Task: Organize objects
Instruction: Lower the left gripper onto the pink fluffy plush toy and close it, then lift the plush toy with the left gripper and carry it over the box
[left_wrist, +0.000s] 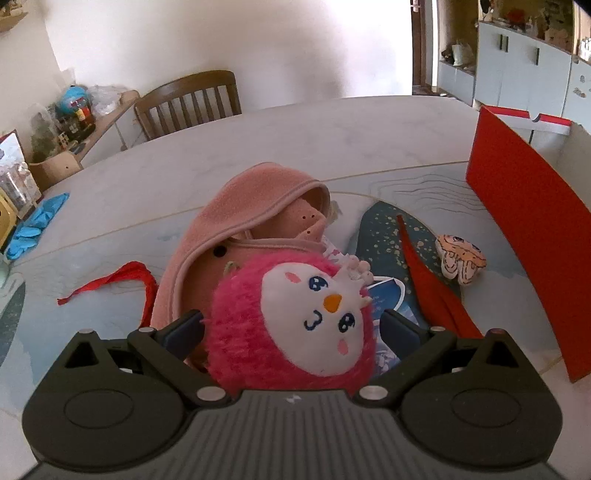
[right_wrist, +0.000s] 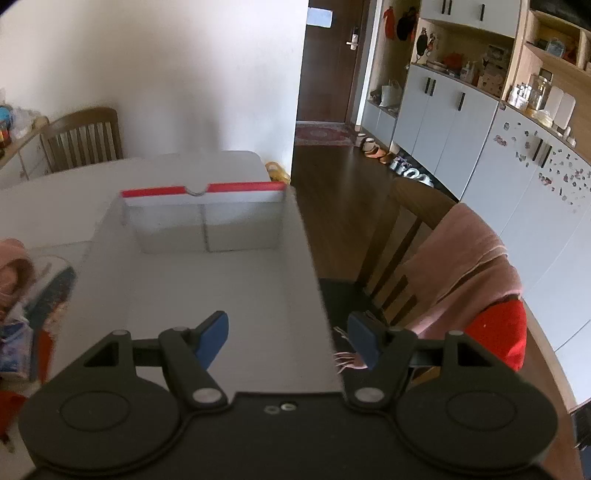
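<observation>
My left gripper (left_wrist: 291, 328) is shut on a fluffy pink penguin plush (left_wrist: 295, 325), held above the table. Behind it lie a pink fleece cloth (left_wrist: 236, 210) over a pink clog, a red ribbon (left_wrist: 107, 282), a red strap (left_wrist: 428, 284) and a small jellyfish toy (left_wrist: 460, 260). A white box with a red lid flap (left_wrist: 524, 218) stands at the right. My right gripper (right_wrist: 288, 339) is open and empty, hovering over the right edge of the open white box (right_wrist: 207, 273), whose inside holds nothing I can see.
Blue gloves (left_wrist: 37, 225) lie at the table's left edge. A wooden chair (left_wrist: 188, 101) stands behind the table. Another chair (right_wrist: 417, 236) with a pink towel (right_wrist: 465, 273) and a red item stands right of the box. Cabinets line the right wall.
</observation>
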